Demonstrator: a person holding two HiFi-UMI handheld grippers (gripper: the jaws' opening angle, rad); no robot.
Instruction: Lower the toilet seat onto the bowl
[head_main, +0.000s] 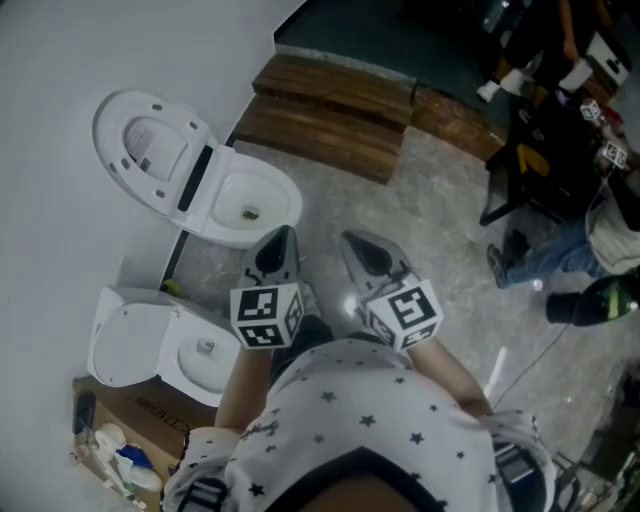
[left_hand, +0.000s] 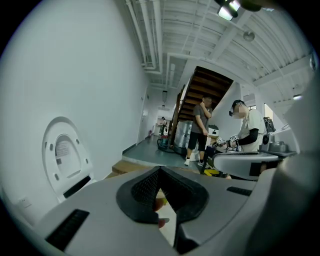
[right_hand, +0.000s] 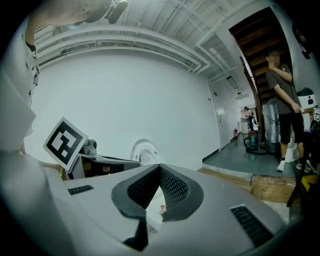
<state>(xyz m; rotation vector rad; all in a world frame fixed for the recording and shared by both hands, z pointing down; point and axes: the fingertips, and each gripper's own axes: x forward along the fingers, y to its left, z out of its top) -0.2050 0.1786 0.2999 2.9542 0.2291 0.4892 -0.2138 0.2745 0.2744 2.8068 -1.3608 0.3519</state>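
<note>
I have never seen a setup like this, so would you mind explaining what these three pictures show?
There is no robot: a person holds a two-jaw gripper in each hand. The head view comes from a camera on the person's head, looking down on the left gripper and right gripper, each with a marker cube. The other two pictures come from cameras riding on the grippers, looking along their jaws. Both pairs of jaws are together and hold nothing. On the floor by the white wall stand a toilet, its seat raised off the bowl, and a smaller toilet. Wooden steps lie beyond, a box nearer.
</note>
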